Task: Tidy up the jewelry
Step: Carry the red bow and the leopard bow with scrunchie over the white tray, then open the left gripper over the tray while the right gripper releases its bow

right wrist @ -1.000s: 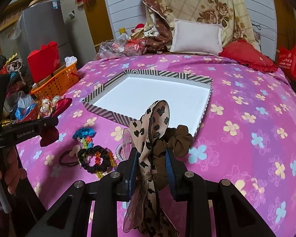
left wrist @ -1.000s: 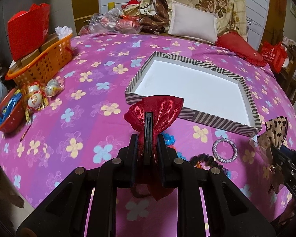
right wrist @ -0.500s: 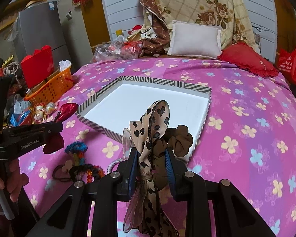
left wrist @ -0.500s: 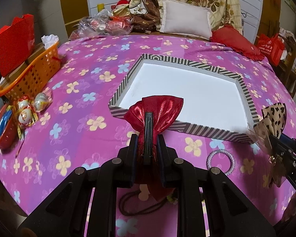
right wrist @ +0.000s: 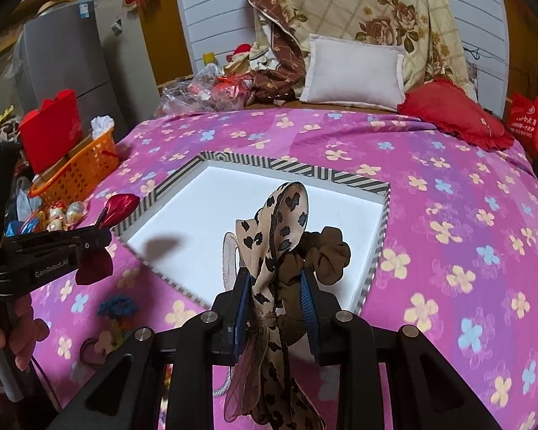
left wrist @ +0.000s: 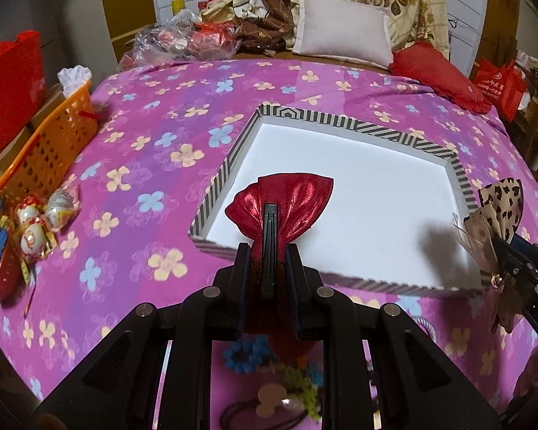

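Both narrow: left hand-held gripper (left wrist: 268,267) clamps red bow clip (left wrist: 279,200); right hand-held gripper (right wrist: 276,295) clamps leopard bow (right wrist: 276,225).

The tray (left wrist: 229,165) lies on the bed (left wrist: 143,150). The basket (left wrist: 50,150) sits left, pillows (left wrist: 340,32) far behind.

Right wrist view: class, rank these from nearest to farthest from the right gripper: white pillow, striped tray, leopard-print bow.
1. leopard-print bow, clamped in the right gripper.
2. striped tray, just ahead on the bedspread.
3. white pillow, at the far head of the bed.
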`<move>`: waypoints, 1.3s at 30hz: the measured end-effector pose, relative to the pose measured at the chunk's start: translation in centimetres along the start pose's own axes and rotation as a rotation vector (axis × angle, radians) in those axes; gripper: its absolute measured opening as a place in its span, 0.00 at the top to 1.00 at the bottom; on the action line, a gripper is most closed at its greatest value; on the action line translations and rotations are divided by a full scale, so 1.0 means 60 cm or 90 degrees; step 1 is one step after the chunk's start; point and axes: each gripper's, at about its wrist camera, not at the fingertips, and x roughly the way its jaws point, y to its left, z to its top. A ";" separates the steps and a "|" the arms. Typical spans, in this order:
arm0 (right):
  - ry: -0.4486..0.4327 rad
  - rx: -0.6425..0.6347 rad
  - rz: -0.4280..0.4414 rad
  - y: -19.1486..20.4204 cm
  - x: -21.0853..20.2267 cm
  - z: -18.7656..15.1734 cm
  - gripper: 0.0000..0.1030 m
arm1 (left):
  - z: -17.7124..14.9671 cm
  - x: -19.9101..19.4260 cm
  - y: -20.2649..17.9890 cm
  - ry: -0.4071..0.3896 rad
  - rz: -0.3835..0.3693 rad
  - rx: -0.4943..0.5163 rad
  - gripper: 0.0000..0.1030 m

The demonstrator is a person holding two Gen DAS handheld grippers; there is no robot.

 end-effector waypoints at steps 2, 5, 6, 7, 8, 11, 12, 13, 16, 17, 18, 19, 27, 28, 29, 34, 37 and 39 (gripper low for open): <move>0.004 0.007 -0.001 -0.009 0.012 0.010 0.75 | 0.013 0.013 0.003 0.006 0.002 -0.001 0.83; 0.015 0.009 0.000 -0.017 0.032 0.024 0.75 | 0.035 0.034 0.011 0.013 -0.003 -0.010 0.83; 0.019 0.008 -0.001 -0.017 0.040 0.028 0.75 | 0.041 0.042 0.014 0.019 -0.006 -0.015 0.83; 0.023 0.007 -0.002 -0.019 0.048 0.032 0.75 | 0.047 0.050 0.017 0.024 -0.008 -0.021 0.83; 0.028 0.006 -0.004 -0.020 0.057 0.036 0.75 | 0.055 0.063 0.023 0.033 -0.010 -0.031 0.83; 0.043 0.012 -0.006 -0.025 0.084 0.044 0.75 | 0.067 0.089 0.028 0.054 -0.016 -0.040 0.83; 0.047 0.017 -0.006 -0.028 0.091 0.046 0.75 | 0.068 0.096 0.027 0.059 -0.017 -0.040 0.83; 0.054 0.022 -0.004 -0.030 0.102 0.047 0.75 | 0.069 0.104 0.027 0.067 -0.015 -0.039 0.83; 0.070 0.023 -0.004 -0.031 0.126 0.047 0.75 | 0.068 0.121 0.029 0.080 -0.010 -0.041 0.83; 0.074 0.022 -0.004 -0.032 0.131 0.045 0.75 | 0.066 0.128 0.031 0.085 -0.005 -0.043 0.83; 0.080 0.021 -0.005 -0.032 0.138 0.044 0.75 | 0.064 0.133 0.032 0.089 0.000 -0.044 0.83; 0.086 0.019 -0.006 -0.032 0.146 0.042 0.75 | 0.062 0.139 0.034 0.093 0.003 -0.045 0.83; 0.097 0.014 -0.017 -0.037 0.166 0.036 0.44 | 0.056 0.161 0.034 0.110 0.013 -0.055 0.70; 0.091 0.010 -0.018 -0.035 0.160 0.037 0.40 | 0.057 0.160 0.035 0.108 0.014 -0.055 0.67; 0.082 0.006 -0.018 -0.034 0.152 0.038 0.40 | 0.057 0.156 0.034 0.104 0.015 -0.053 0.64; 0.065 0.008 -0.017 -0.031 0.110 0.036 0.40 | 0.053 0.113 0.039 0.068 0.015 -0.055 0.42; 0.052 0.018 -0.008 -0.027 0.076 0.024 0.38 | 0.043 0.077 0.041 0.050 0.019 -0.053 0.41; 0.039 0.022 -0.009 -0.023 0.053 0.012 0.30 | 0.030 0.053 0.041 0.037 0.028 -0.050 0.41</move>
